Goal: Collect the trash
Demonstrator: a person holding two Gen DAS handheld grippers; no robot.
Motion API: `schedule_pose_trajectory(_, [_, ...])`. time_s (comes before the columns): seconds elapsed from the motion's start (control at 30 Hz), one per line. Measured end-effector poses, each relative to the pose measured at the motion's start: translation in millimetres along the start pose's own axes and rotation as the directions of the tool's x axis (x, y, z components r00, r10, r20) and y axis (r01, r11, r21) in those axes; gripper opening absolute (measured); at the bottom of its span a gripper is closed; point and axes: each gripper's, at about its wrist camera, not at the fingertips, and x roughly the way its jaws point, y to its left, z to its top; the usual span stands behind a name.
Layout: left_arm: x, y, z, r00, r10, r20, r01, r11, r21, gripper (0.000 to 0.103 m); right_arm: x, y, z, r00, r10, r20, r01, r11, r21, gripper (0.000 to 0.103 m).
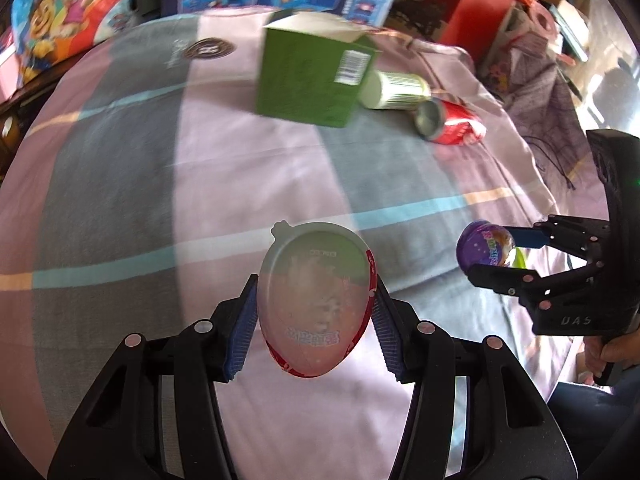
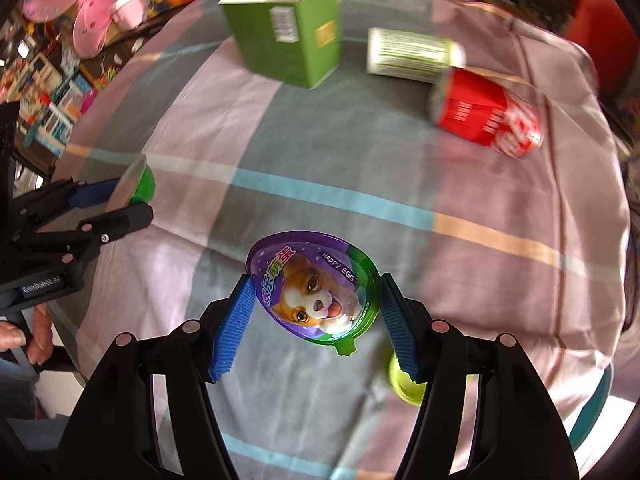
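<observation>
Centrally, the left gripper [image 1: 314, 320] clenches a red-rimmed egg shell [image 1: 316, 300] in its fingers. Likewise the right gripper [image 2: 316, 320] grasps a purple egg shell [image 2: 314, 286]. A green box [image 1: 316, 76] sits upper centre on the bed [image 1: 200, 184].

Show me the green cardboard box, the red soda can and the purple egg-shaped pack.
Green cardboard box [image 2: 288, 46], right wrist view, barcode side.
Red soda can [image 2: 490, 114], right wrist view, side wall.
Purple egg-shaped pack [image 2: 316, 292], right wrist view, dog picture.

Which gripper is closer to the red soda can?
Right. The right gripper, jaws shut on a purple egg pack, sits nearer the red soda can. The left gripper, holding a red-rimmed egg pack, is farther away.
</observation>
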Motion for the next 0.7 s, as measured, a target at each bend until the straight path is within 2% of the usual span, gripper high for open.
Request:
schedule_pose_trajectory(0.4, [3,-86,6,1.000,-0.028,-0.002,0.028,0.992,0.120,0.054,-52,-63,-44,0.994,0.003,0.108,-0.019,0.990,0.142,0.061])
schedule_pose_trajectory(0.7, [9,-167,11,0.997,-0.072,-0.009,0.073,0.968,0.238,0.054,-97,-121,-89,0.981,-0.034,0.193,-0.021,0.960,0.279,0.061])
